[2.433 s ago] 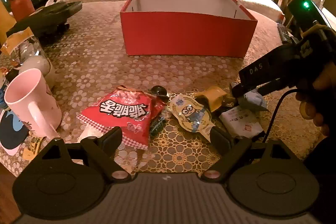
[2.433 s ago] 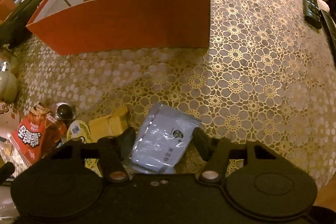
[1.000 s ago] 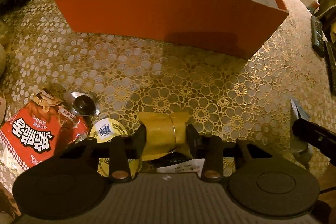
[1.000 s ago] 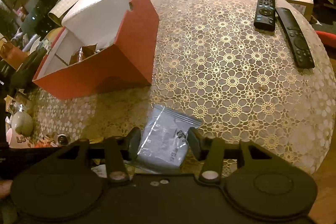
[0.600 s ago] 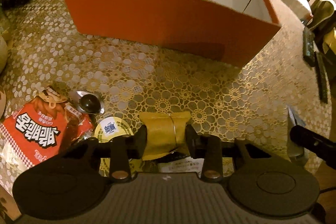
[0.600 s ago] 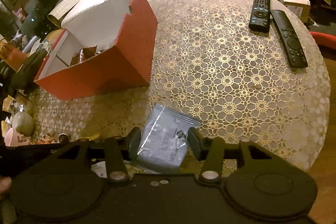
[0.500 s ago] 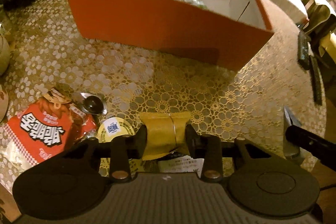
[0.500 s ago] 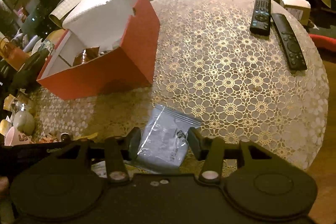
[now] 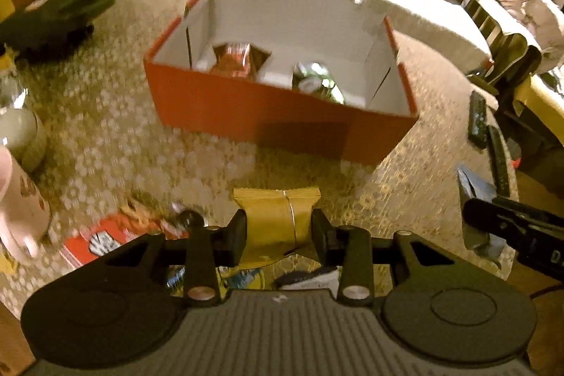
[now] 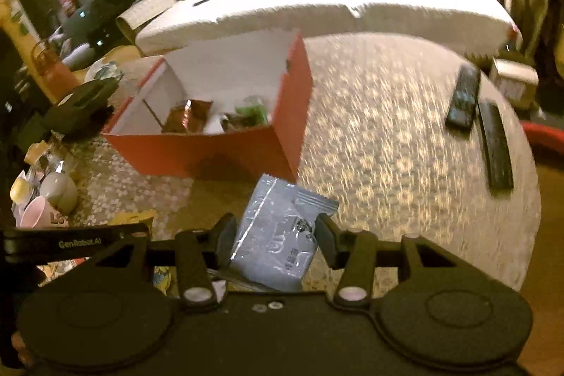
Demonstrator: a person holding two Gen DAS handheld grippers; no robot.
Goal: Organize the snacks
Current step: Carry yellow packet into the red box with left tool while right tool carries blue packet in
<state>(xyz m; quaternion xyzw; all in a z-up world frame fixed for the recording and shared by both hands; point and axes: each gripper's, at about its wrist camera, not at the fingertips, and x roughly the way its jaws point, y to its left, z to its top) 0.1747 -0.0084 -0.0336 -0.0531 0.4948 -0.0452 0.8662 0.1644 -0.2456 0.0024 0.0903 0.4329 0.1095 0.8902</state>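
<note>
**Both grippers lifted with snacks toward the box**

Since the earlier frames both grippers rose off the table; the red box looked farther and its inside came into view. Left to right: a pink mug (image 9: pixel 17 210) stood at the table edge, a red snack bag (image 9: pixel 105 240) lay near it. The left gripper (image 9: pixel 278 231) pinched a yellow packet (image 9: pixel 276 222), held up in front of the red box (image 9: pixel 275 115). The box held a red wrapper (image 9: pixel 234 57) and a green-silver one (image 9: pixel 315 81). The right gripper (image 10: pixel 275 240) clamped a grey-blue pouch (image 10: pixel 278 235), near the box corner. Two remotes (image 10: pixel 479 125) lay at the far right.
</note>
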